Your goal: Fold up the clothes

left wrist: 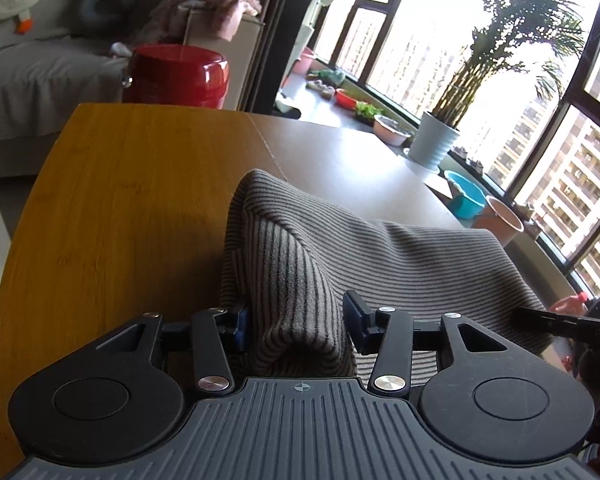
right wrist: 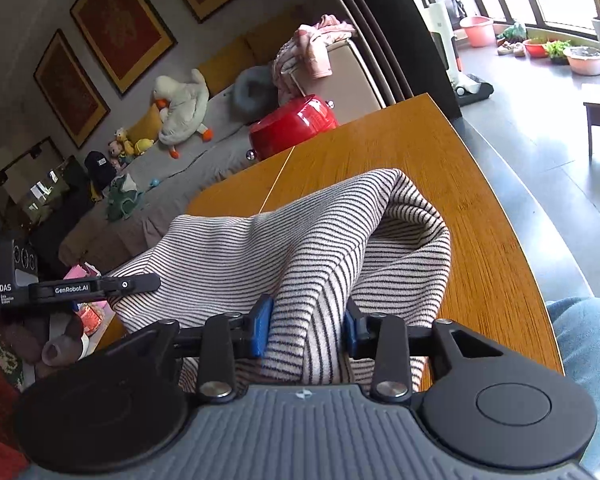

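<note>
The wooden surface stretches ahead of both tools. On it, directly in front of them, the striped garment lies partly raised into a fold. The left tool pinches a bunched ridge of this cloth between its blue pads. The right tool pinches another bunch of the same garment.

Each gripper has blue pads, black linkage arms with silver screws, round black discs beside a ribbed grey body, and white "GenRobot.AI" lettering.
</note>
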The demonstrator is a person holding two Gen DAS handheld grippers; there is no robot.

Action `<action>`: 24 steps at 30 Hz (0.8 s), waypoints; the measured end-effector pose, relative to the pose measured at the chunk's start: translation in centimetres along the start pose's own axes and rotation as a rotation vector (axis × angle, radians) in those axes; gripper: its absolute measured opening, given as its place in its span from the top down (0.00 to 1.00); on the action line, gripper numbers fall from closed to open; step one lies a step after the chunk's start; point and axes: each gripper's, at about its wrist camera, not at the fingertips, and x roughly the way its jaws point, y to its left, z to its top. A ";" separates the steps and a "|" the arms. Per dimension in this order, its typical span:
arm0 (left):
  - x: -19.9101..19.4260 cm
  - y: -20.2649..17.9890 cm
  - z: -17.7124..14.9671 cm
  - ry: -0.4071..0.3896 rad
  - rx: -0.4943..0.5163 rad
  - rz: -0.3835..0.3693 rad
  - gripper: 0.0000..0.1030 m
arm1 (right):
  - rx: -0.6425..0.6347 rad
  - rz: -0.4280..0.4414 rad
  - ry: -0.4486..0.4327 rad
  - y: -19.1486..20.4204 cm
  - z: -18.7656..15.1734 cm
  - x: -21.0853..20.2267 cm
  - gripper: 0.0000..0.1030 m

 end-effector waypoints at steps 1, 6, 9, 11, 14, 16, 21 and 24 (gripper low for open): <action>0.0 0.0 0.2 -0.001 -0.002 0.001 0.53 | -0.016 0.009 -0.014 0.6 0.4 -0.4 0.79; 0.0 0.4 0.3 -0.008 -0.010 0.002 0.53 | -0.144 0.090 -0.100 4.5 2.0 -4.3 0.81; 0.5 0.8 -0.3 0.004 -0.025 -0.004 0.50 | -0.094 0.053 -0.048 3.4 0.5 -4.2 0.81; 0.8 1.1 -0.7 0.012 -0.029 -0.005 0.46 | -0.025 0.027 -0.006 1.8 -1.2 -3.4 0.81; 0.9 1.3 -0.9 0.013 -0.022 0.004 0.40 | 0.072 0.001 0.043 -0.3 -3.6 -2.5 0.80; 0.9 1.4 -0.8 0.011 -0.014 0.015 0.35 | 0.081 0.003 0.057 -0.7 -4.0 -2.6 0.78; -0.9 0.9 0.5 -0.050 -0.003 0.037 0.36 | -0.048 -0.026 0.031 0.3 -2.4 -4.8 0.63; -2.7 -0.2 1.4 -0.098 0.012 0.007 0.30 | -0.086 -0.066 -0.062 0.3 -0.5 -6.4 0.50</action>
